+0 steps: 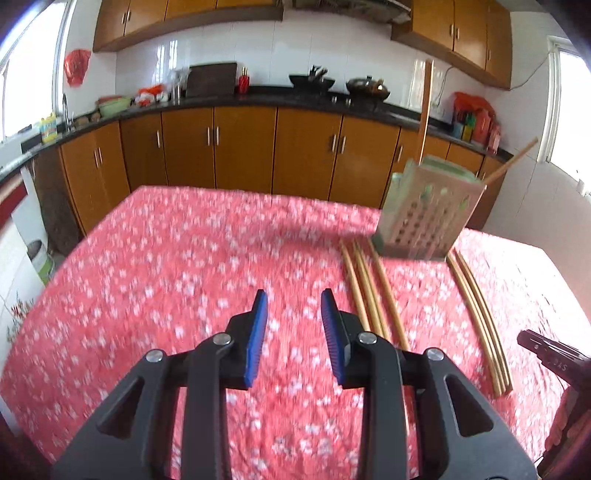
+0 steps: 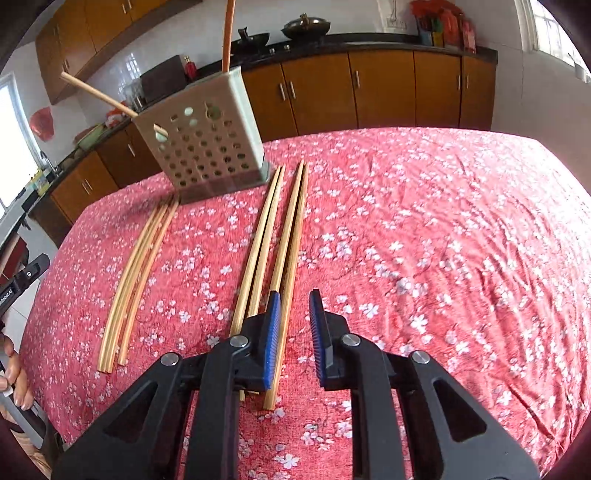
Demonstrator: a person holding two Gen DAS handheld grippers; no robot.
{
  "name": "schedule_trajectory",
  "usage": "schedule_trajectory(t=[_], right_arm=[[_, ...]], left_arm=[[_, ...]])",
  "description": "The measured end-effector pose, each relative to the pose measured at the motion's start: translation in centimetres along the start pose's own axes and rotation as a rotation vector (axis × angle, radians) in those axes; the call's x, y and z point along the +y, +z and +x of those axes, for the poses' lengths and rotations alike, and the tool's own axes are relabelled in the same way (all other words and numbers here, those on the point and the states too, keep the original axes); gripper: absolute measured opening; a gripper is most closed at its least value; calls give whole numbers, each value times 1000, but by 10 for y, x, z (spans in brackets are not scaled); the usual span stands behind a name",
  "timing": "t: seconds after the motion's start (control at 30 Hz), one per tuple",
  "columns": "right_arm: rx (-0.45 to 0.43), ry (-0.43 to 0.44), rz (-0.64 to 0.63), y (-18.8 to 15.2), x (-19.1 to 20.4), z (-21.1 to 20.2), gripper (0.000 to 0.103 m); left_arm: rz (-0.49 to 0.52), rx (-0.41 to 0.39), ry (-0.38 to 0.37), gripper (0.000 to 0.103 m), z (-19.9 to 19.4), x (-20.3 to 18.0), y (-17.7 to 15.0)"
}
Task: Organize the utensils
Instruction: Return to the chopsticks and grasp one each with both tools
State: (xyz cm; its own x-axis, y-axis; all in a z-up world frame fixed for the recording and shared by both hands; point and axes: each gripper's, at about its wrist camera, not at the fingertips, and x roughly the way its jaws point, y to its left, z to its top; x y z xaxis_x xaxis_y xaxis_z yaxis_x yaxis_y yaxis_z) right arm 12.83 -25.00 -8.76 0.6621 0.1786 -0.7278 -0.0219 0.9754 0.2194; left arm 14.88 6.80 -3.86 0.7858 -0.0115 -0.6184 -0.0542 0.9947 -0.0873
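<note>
A perforated beige utensil holder (image 1: 428, 218) (image 2: 207, 147) stands on the red flowered tablecloth (image 1: 166, 277) (image 2: 443, 221). It holds one upright chopstick (image 1: 424, 110) (image 2: 227, 33) and one slanted chopstick (image 1: 513, 162) (image 2: 99, 94). Two bundles of wooden chopsticks lie flat in front of it: the left bundle (image 1: 369, 291) (image 2: 136, 280) and the right bundle (image 1: 480, 317) (image 2: 266, 240). My left gripper (image 1: 293, 295) is open over bare cloth, just left of the left bundle. My right gripper (image 2: 295, 295) is open above the near ends of the right bundle, with nothing pressed between its pads.
Wooden kitchen cabinets (image 1: 243, 147) and a dark counter with woks (image 1: 365, 88) run behind the table. A white bucket (image 1: 40, 258) stands on the floor at the left. A person's fingers (image 2: 14, 373) show at the left edge of the right wrist view.
</note>
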Motion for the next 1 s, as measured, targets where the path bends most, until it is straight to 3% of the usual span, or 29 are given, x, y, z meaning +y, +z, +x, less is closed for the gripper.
schedule_trajectory(t=[0.23,0.33,0.6,0.87,1.0], right_arm=[[61,-25,-31,0,7,26,16],[52,-58,-55,-4,5,28,8],[25,-138,56,2,-32,21,7],[22,-126,53,-3,-36,17,8],[22,-124,49,-3,-35,16,8]], left_arm=[[-17,60,-22,31,10,-2,-23],[-10,79,-49,31,14,-8,-24],[14,162,-154,30,31,-32,-29],[55,241,-195,16,46,-52,-40],[86,262,-175,13,50,-61,-43]])
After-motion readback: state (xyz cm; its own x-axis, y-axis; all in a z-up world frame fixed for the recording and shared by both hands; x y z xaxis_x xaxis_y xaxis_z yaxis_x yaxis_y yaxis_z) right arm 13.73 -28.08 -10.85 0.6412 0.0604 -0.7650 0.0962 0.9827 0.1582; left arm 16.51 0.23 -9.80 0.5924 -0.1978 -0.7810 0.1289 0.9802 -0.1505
